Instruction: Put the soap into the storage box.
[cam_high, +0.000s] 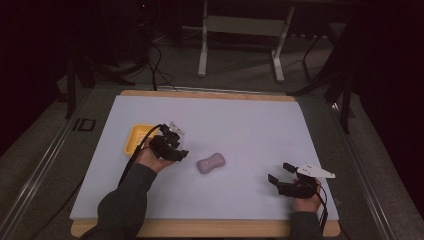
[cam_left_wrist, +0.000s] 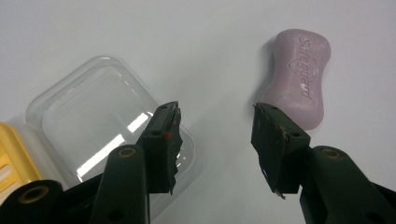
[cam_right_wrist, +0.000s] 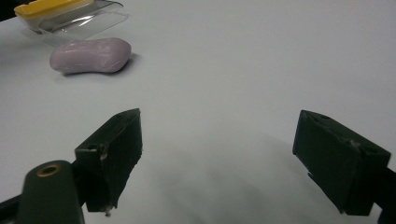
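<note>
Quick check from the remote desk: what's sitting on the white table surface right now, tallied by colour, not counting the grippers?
Purple: 1, the soap bar.
Yellow: 1, the soap dish base.
Clear: 1, the transparent lid, lying open next to the yellow base.
Total: 3.

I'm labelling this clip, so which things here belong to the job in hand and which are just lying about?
In the job:
- purple soap bar
- yellow soap dish with its clear lid
- left hand-held gripper, nearest the soap and lid

Lying about:
- right hand-held gripper, idle over bare table
- stand legs and cables beyond the table
</note>
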